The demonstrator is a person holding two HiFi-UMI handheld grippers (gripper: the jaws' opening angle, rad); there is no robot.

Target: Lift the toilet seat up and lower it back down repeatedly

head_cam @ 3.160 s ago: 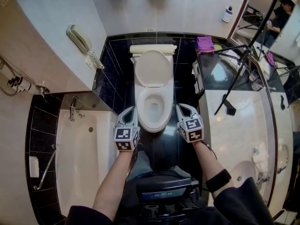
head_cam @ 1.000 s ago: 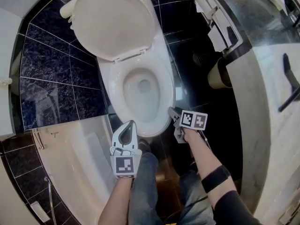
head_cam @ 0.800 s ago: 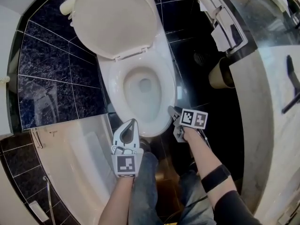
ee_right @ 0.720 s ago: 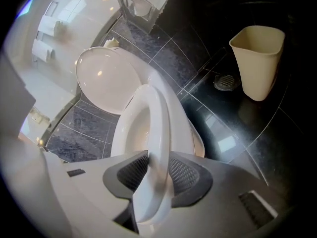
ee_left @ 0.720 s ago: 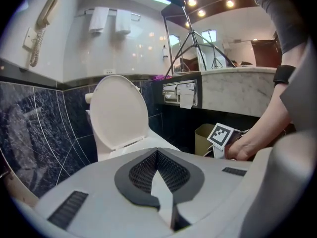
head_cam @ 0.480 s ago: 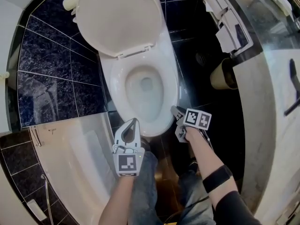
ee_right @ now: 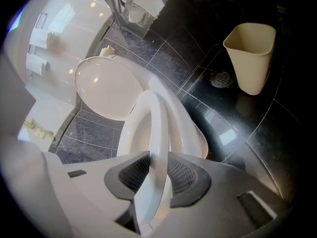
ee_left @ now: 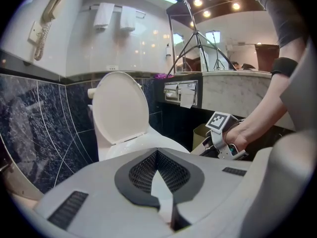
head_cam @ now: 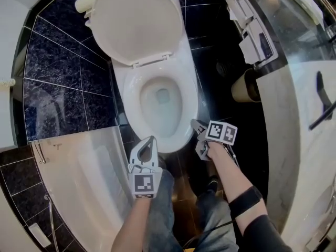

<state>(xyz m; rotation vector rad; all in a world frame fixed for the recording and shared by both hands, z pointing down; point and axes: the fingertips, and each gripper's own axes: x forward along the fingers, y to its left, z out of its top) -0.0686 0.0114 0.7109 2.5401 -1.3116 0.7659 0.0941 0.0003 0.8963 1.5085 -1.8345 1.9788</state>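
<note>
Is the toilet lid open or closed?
Open. The lid stands tipped back behind the bowl, so you can see right down into the bowl.

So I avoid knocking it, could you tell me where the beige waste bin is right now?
In the head view the beige waste bin stands on the dark floor right of the toilet, beside the marble counter.

Head view steeply downward, toilet (head_cam: 185, 101) at 12 o'clock, left gripper view low toward lid (ee_left: 120, 108), right gripper view hugging seat rim (ee_right: 157, 128), toilet shared.
</note>
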